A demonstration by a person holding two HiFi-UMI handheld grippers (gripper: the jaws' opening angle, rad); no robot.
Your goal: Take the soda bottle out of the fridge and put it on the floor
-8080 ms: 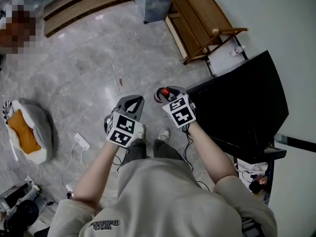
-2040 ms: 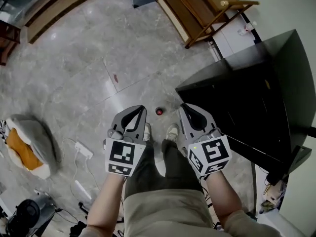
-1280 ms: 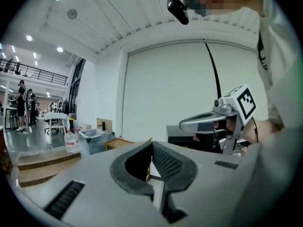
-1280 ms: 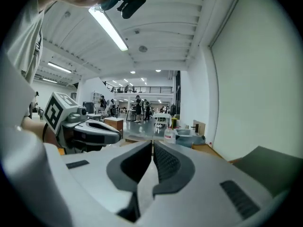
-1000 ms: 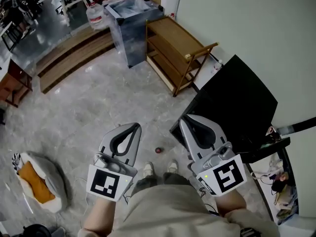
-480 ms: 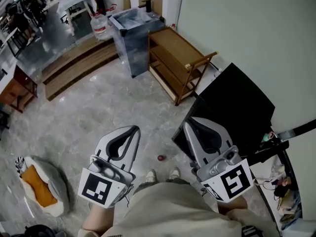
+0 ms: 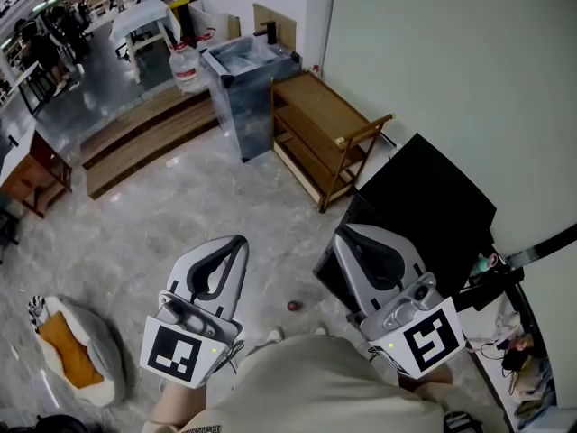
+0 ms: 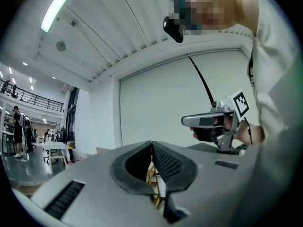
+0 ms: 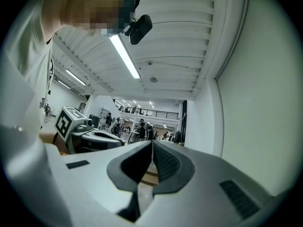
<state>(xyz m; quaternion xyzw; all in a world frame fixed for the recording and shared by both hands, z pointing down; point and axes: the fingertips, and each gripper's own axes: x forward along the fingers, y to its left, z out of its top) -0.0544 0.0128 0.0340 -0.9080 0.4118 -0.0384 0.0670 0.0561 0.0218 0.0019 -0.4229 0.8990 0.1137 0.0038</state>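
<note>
Bottle (image 7: 293,306) gone from our right gripper (image 7: 353,234), now on the floor (image 7: 171,215), we've raised right gripper and left gripper (image 7: 236,241) well above it, right jaws closed empty.

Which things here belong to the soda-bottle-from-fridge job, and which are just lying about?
Job: soda bottle, on the floor; black fridge; left gripper and right gripper, both shut, empty.
Lying about: wooden shelf unit; water jug; orange cushion.

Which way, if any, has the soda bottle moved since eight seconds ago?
Yes, down: the soda bottle was in the right hand-held gripper beside the black fridge; now it sits on the floor left of the fridge.
</note>
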